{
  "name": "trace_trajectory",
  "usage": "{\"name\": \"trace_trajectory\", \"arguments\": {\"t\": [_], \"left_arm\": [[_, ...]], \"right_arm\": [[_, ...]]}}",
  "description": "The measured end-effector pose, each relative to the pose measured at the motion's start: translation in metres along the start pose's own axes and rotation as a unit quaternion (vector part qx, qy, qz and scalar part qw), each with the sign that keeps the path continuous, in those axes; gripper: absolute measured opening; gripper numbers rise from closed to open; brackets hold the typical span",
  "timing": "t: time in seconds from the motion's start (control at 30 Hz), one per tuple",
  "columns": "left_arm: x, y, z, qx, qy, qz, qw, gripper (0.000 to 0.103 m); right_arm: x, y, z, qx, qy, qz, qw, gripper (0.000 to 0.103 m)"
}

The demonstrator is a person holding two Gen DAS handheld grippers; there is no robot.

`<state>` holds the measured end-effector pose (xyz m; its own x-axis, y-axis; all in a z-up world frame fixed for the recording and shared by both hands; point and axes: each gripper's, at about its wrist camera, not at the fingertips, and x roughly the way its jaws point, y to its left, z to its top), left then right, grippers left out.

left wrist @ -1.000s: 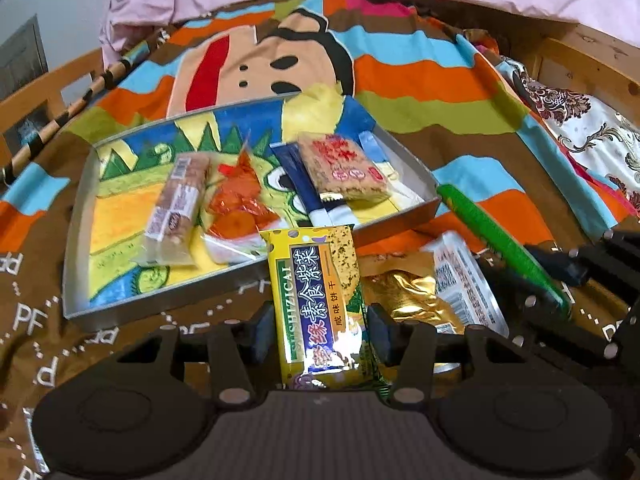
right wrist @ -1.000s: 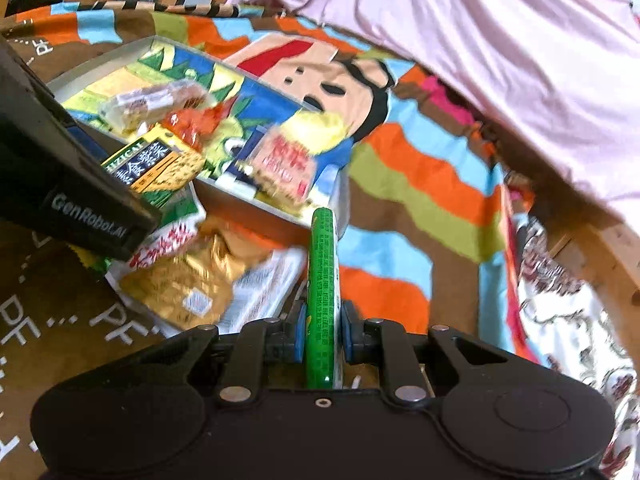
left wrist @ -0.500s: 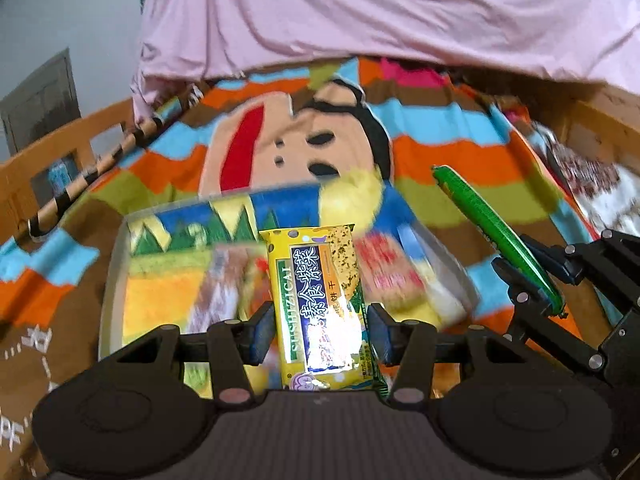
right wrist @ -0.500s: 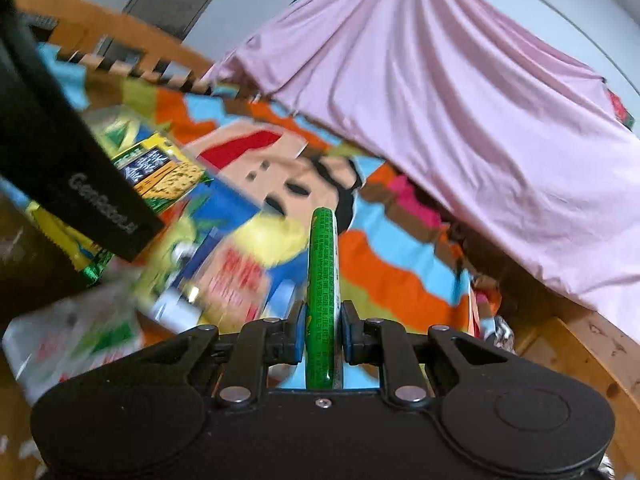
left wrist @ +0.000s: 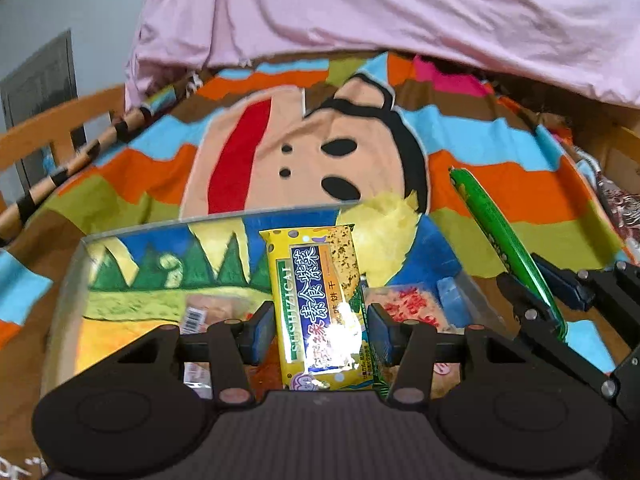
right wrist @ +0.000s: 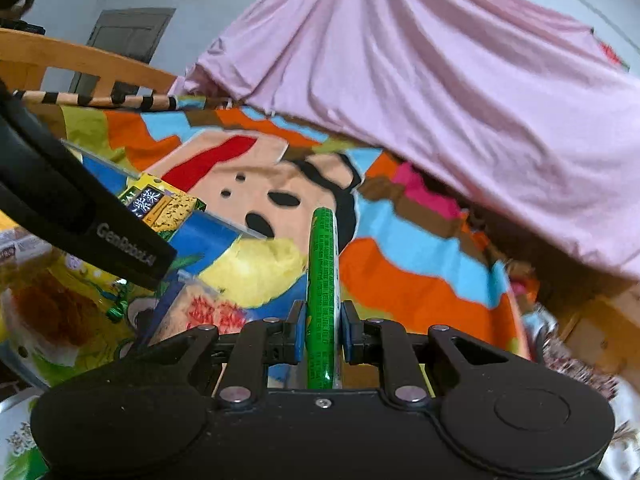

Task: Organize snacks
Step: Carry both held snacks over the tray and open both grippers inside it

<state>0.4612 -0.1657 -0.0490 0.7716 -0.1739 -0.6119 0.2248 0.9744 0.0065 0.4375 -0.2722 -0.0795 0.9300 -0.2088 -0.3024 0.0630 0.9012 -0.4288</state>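
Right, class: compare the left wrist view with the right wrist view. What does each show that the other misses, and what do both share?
Only the left wrist view shows the yellow cracker packet's full front, clamped in the left hand-held gripper, and the tray's near-left wall.

Only the right wrist view shows the orange snack bag in the tray.

Both show the green snack stick clamped in the right hand-held gripper, the cartoon blanket and the pink sheet.

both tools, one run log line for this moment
left tool: holds yellow cracker pack | right tool: holds green stick pack | tray: below
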Motion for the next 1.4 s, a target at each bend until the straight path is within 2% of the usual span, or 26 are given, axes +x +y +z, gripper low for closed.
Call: {"name": "trace_trajectory", "arguments": {"t": [0.27, 0.73, 0.9, 0.97, 1.07, 1.2, 1.27, 1.4], "left_arm": [[0.033, -0.012, -0.005, 0.021, 0.024, 0.000, 0.9995, 0.054], [0.042, -0.020, -0.001, 0.030, 0.037, 0.018, 0.9987, 0.057], [0.032, -0.012, -0.002, 0.012, 0.034, 0.016, 0.9992, 0.071], [0.024, -0.009, -0.002, 0.006, 0.026, 0.013, 0.9996, 0.079], [0.006, -0.004, -0.003, -0.003, 0.007, 0.006, 1.0000, 0.086], [-0.020, 0.002, -0.003, -0.008, -0.016, 0.000, 0.9998, 0.091], [-0.036, 0.006, -0.005, -0.011, -0.033, -0.001, 0.9994, 0.094], [-0.068, 0.013, -0.011, -0.018, -0.059, -0.001, 0.9981, 0.099]], "right_arm": [[0.027, 0.007, -0.015, 0.008, 0.059, 0.040, 0.997, 0.019], [0.031, 0.004, -0.014, 0.026, 0.080, 0.066, 0.994, 0.022], [0.028, 0.001, -0.011, 0.034, 0.081, 0.075, 0.993, 0.038], [0.023, -0.002, -0.009, 0.045, 0.079, 0.079, 0.993, 0.051], [0.014, -0.011, -0.005, 0.070, 0.073, 0.092, 0.991, 0.067], [-0.010, -0.019, 0.002, 0.080, 0.050, 0.092, 0.991, 0.077], [-0.022, -0.024, 0.005, 0.089, 0.039, 0.094, 0.991, 0.087], [-0.051, -0.036, 0.011, 0.127, 0.022, 0.109, 0.986, 0.093]]}}
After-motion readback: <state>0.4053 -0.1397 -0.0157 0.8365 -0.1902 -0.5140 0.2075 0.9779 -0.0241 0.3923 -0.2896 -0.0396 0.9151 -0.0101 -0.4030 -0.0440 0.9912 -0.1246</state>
